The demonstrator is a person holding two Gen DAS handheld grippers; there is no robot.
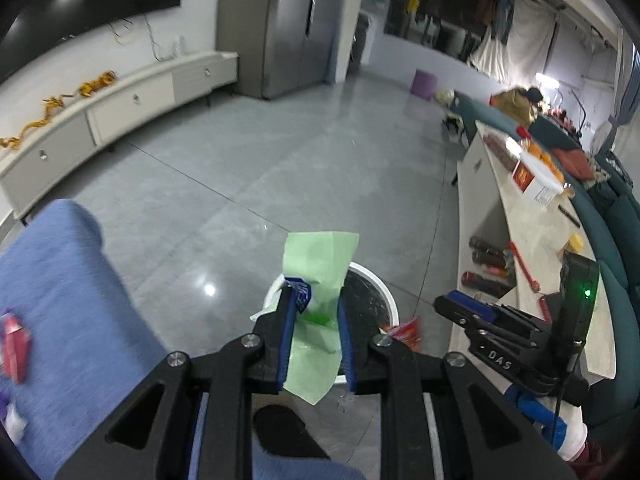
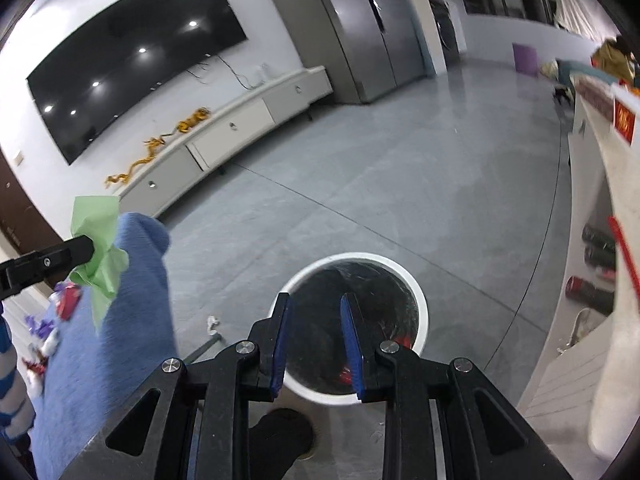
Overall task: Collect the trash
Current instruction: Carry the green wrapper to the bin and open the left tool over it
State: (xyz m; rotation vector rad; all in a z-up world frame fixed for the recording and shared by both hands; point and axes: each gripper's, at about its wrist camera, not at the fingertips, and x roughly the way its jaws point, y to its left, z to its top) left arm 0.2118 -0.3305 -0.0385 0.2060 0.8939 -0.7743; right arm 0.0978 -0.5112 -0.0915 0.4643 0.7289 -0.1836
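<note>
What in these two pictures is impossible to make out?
- Bin contents, right wrist view: dark liner and right gripper hide most.
- Blue-white wrapper, left wrist view: half behind left gripper finger and green paper.
- Litter on blue fabric surface, left wrist view: blurred, cut by the edge.

the left gripper (image 1: 313, 322) points steeply down, its blue pads clamped on a green wrapper (image 1: 318, 264). the right gripper (image 2: 316, 332) also tilts downward, jaws slightly apart with nothing between them. a black-socked foot (image 2: 280, 436) shows below.
</note>
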